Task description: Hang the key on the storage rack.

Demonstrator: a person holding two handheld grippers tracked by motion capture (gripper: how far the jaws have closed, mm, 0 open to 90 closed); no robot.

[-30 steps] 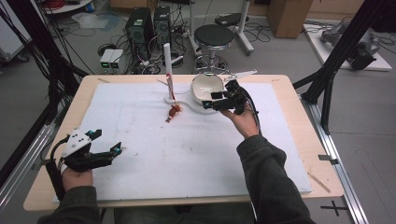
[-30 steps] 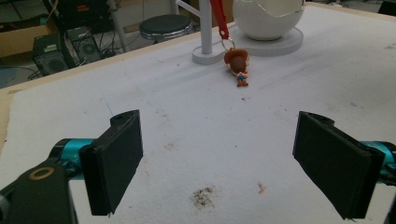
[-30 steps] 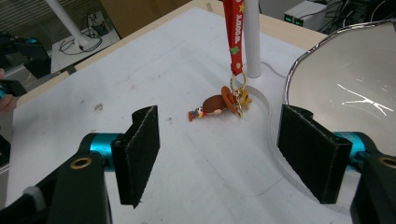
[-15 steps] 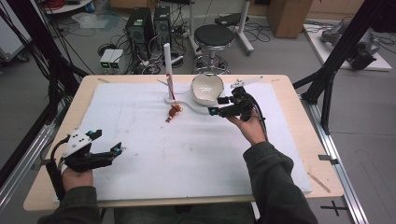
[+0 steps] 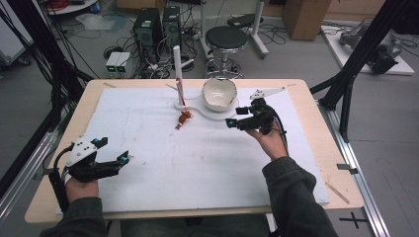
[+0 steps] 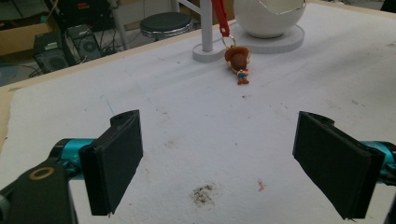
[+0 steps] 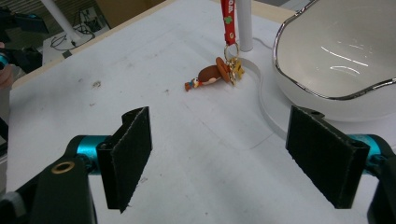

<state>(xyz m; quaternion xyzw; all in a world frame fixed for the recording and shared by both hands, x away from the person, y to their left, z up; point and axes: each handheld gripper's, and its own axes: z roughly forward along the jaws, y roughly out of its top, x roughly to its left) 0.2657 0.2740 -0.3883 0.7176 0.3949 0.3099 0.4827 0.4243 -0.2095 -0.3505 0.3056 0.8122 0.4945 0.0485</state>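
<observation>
A white bowl (image 5: 219, 94) with a jagged silver rim sits on a white base (image 5: 197, 104), and a white post (image 5: 177, 74) rises from the same base. From the post hangs a red strap (image 7: 229, 21). It ends in a small brown doll keychain (image 5: 184, 119) that lies on the mat. My right gripper (image 5: 234, 116) hovers just right of the bowl. Its jaws have just been opening and stand open with nothing between them. In the right gripper view (image 7: 219, 156) the bowl (image 7: 336, 51) is ahead on the right and the doll (image 7: 212, 74) straight ahead. My left gripper (image 5: 113, 150) rests open and empty at the front left, facing the doll (image 6: 238, 63).
A white mat (image 5: 197, 168) covers most of the wooden table (image 5: 316, 113). Behind the table stand a black stool (image 5: 226, 37) and computer towers (image 5: 153, 24) amid cables. Black frame struts (image 5: 351, 74) rise at the right and left sides.
My right gripper has drawn back from the bowl's rim, to the right and toward the person, and its jaws stand wider apart. The left gripper has not moved.
</observation>
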